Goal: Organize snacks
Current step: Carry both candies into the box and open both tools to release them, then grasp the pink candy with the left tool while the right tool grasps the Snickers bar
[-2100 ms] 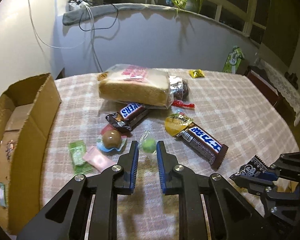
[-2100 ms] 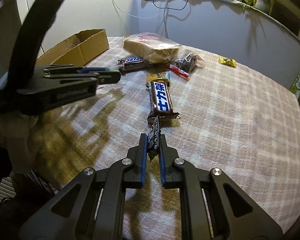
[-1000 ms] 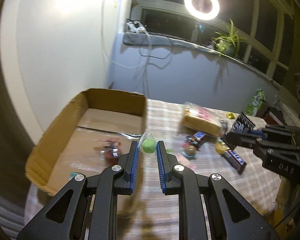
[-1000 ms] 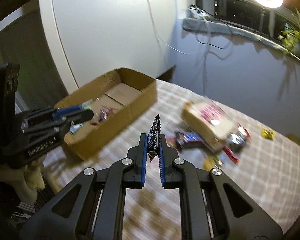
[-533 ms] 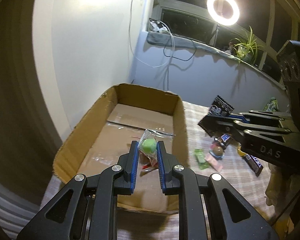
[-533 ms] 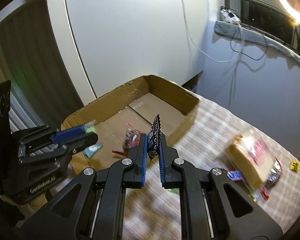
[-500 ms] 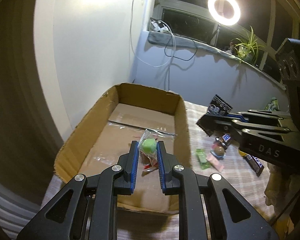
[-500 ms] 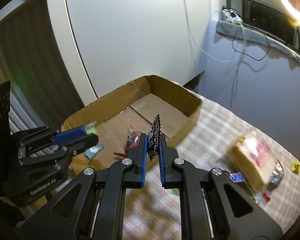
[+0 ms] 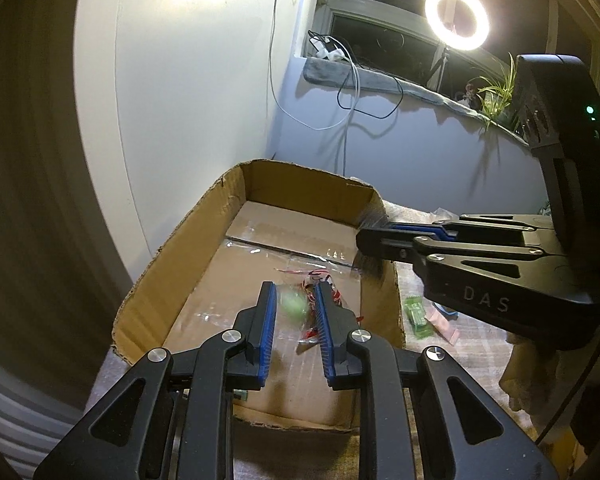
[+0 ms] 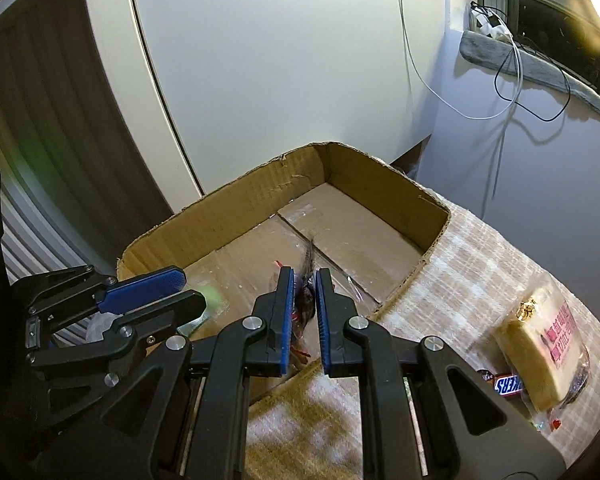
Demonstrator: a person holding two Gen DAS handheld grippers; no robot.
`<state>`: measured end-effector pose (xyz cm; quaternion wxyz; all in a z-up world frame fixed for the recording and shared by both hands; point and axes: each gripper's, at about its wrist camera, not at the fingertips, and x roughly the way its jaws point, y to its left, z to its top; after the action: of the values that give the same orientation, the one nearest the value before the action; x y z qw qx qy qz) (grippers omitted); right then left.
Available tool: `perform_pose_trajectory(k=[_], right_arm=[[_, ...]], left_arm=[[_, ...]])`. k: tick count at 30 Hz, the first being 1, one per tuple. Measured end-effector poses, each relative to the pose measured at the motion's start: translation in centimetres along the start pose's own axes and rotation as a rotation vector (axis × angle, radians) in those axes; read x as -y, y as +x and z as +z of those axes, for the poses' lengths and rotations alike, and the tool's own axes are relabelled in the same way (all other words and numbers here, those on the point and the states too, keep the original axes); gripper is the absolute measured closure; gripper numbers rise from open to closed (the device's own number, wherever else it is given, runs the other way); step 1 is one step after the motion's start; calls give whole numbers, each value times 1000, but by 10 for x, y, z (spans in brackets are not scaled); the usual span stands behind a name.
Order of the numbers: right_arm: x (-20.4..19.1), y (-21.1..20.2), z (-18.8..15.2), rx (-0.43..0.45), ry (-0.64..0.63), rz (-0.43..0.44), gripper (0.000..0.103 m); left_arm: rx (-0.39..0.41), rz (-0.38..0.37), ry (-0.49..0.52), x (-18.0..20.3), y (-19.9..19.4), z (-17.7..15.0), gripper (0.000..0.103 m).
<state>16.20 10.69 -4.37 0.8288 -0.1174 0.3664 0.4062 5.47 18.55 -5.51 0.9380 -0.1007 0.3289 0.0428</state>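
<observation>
Both grippers hang over the open cardboard box (image 9: 172, 252), which also shows in the right wrist view (image 10: 380, 196). My left gripper (image 9: 294, 312) has its jaws parted; the green candy in clear wrap (image 9: 293, 302) is blurred between them and dropping free. My right gripper (image 10: 303, 300) also has its jaws parted; the dark snack packet (image 10: 307, 280) is blurred between them, slipping down. A red-wrapped snack (image 9: 320, 280) lies on the box floor. The right gripper shows from the side (image 9: 376, 240) in the left wrist view.
On the checked tablecloth (image 10: 480, 264) right of the box lie a bagged bread loaf (image 10: 540, 344), a Snickers bar (image 10: 508, 384), a green candy (image 9: 418, 316) and a pink one (image 9: 444, 322). A white wall stands behind the box.
Both grippers have opened over the box. The green candy and the dark packet, held tight half a second ago, are now loose and falling.
</observation>
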Motion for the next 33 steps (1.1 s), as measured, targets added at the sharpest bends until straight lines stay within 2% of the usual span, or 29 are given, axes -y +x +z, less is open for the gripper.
perform_pose_trajectory(k=[2, 3, 4, 8, 16, 23, 30, 32, 33], right_arm=[[0, -1, 0, 4, 3, -5, 70], [0, -2, 0, 9, 4, -8, 58], [0, -4, 0, 14, 2, -9, 53], [0, -10, -2, 21, -4, -17, 52], [25, -42, -21, 41, 17, -76, 26], [71, -83, -57, 48, 104, -145, 25], [111, -113, -104, 7, 160, -232, 25], [120, -116, -115, -11, 173, -238, 25], [126, -118, -122, -20, 182, -242, 25]], left_arm=[[-1, 4, 0, 0, 0, 0, 83], [0, 5, -1, 0, 0, 0, 81], [1, 5, -3, 0, 0, 0, 80], [4, 9, -9, 0, -2, 0, 80], [14, -12, 3, 13, -10, 0, 80], [7, -75, 47, 47, -10, 0, 80], [-51, -162, 105, 92, 4, -10, 80], [-79, -186, 112, 103, 11, -14, 78], [-100, -199, 111, 108, 16, -16, 73]])
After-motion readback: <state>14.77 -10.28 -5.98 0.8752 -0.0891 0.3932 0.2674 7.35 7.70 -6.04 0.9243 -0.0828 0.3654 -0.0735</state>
